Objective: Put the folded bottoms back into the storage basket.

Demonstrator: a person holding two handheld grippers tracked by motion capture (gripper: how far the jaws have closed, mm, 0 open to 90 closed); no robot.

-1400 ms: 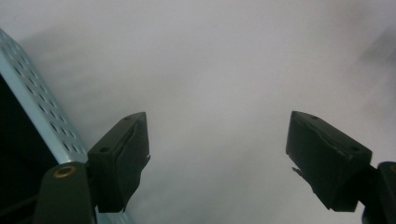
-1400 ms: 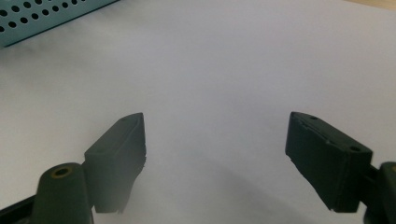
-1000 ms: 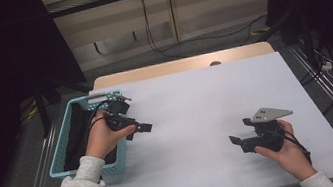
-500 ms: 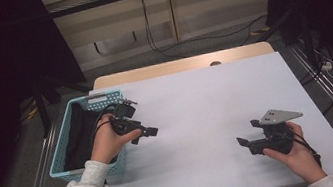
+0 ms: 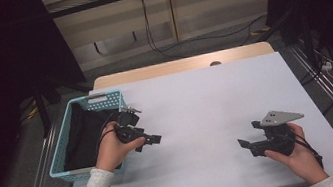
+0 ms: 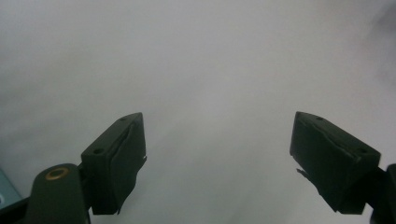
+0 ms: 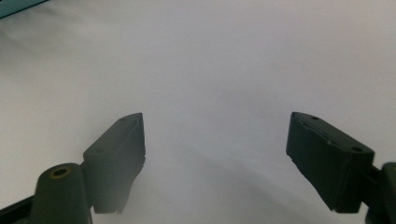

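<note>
Field notes, at the table. My left gripper (image 5: 154,139) sits over the left part of the white tabletop (image 5: 207,107), just beside the near right corner of the light-blue basket (image 5: 66,162). My left hand (image 5: 115,149) wraps its body, and its tip points toward the middle of the table. In the left gripper view (image 6: 217,158) my two black jaws stand wide apart, with bare white surface between them and nothing held.

My right gripper (image 5: 244,145) rests low at the near right of the table, well apart from the left one. My right hand (image 5: 295,154) holds it from behind, and the grey three-cornered plate (image 5: 280,116) sits on top. Its tip points left, toward the table's middle. In the right gripper view (image 7: 215,156) these jaws are also spread wide, empty, with only white tabletop in the gap. A sliver of blue shows at the top left corner of that view.

The basket stands at the table's left edge and hangs partly past it. A dark cloth (image 5: 85,134) lies inside and covers most of the floor of it. I cannot tell what kind of cloth it is. Neither pair of jaws touches the basket or the cloth.
</note>
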